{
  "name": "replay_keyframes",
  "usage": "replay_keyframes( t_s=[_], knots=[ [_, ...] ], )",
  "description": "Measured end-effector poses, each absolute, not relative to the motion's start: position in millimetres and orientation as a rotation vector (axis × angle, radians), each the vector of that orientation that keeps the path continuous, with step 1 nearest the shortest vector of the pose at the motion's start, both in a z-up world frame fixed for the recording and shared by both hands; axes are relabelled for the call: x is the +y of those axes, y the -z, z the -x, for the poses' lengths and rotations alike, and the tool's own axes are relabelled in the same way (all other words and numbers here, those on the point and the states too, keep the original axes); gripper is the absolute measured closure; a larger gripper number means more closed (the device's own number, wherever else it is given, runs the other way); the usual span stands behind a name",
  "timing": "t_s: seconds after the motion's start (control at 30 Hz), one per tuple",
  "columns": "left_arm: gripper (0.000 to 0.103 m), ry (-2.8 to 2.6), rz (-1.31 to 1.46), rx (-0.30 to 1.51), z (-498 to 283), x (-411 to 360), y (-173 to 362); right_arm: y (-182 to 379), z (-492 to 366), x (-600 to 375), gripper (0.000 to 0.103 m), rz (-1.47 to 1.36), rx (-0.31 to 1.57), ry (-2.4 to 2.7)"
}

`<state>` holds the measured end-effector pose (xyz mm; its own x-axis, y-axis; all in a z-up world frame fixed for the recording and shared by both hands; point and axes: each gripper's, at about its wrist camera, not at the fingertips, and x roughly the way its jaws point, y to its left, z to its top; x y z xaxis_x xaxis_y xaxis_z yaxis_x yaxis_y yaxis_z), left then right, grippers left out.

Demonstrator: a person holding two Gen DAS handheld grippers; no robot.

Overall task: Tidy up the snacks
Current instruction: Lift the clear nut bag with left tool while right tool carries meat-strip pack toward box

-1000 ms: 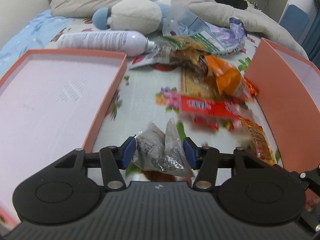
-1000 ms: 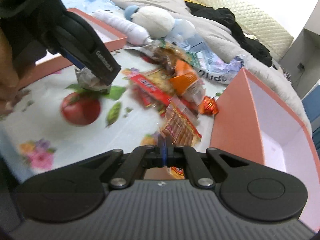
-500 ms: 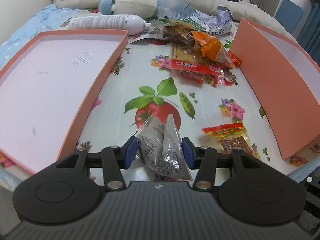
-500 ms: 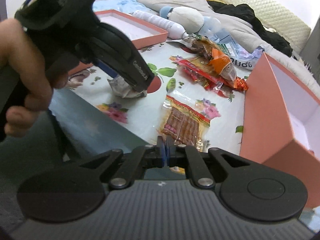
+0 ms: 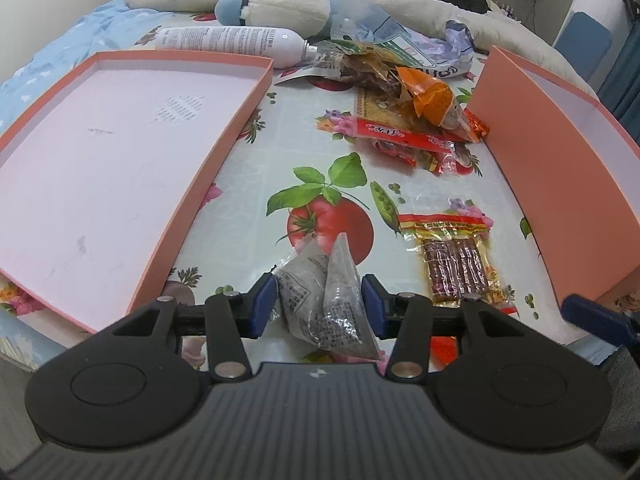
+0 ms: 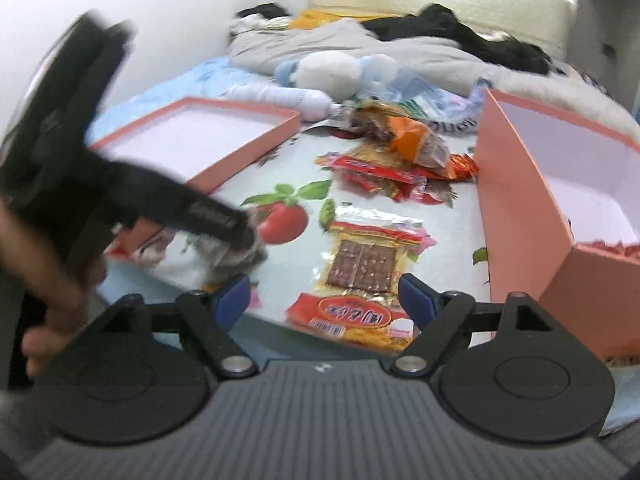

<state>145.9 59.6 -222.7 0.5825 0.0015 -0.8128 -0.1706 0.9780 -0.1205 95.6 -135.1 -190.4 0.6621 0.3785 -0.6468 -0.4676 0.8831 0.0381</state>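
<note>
My left gripper [image 5: 319,304] is shut on a clear grey packet of dark seeds [image 5: 332,312], held just above the near edge of the flowered tablecloth. The right wrist view shows the same packet [image 6: 236,256], blurred, under that gripper [image 6: 244,236]. My right gripper [image 6: 324,296] has its jaws opening, wide apart. A red and yellow packet of brown snack bars [image 6: 364,264] lies flat on the cloth below and between them, untouched. That packet [image 5: 456,264] lies right of my left gripper. A pile of snack packets [image 5: 408,112] sits further back.
A shallow pink lid [image 5: 100,160] lies at the left and a deeper pink box [image 5: 552,160] at the right. Behind the pile are a white spray can [image 5: 232,44], a plush toy [image 5: 280,4] and grey bedding. A person's hand [image 6: 52,280] grips the left tool.
My right gripper went from shut to wide apart and rolled. My left gripper drew back toward the near table edge with the grey packet still in it.
</note>
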Motion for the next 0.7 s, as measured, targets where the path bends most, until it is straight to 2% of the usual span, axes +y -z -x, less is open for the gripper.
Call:
replay_keyframes(
  t_s=[0.4, 0.6, 0.7],
  knots=[
    [0.05, -0.103, 0.206, 0.933, -146, 61, 226, 231, -154, -121, 0.021, 0.113, 0.796, -0.346],
    [0.05, -0.105, 0.227, 0.93, -146, 65, 227, 246, -166, -115, 0.016, 0.169, 0.802, -0.386],
    [0.05, -0.102, 0.236, 0.929, -147, 67, 228, 246, -164, -110, 0.021, 0.207, 0.795, -0.432]
  ],
)
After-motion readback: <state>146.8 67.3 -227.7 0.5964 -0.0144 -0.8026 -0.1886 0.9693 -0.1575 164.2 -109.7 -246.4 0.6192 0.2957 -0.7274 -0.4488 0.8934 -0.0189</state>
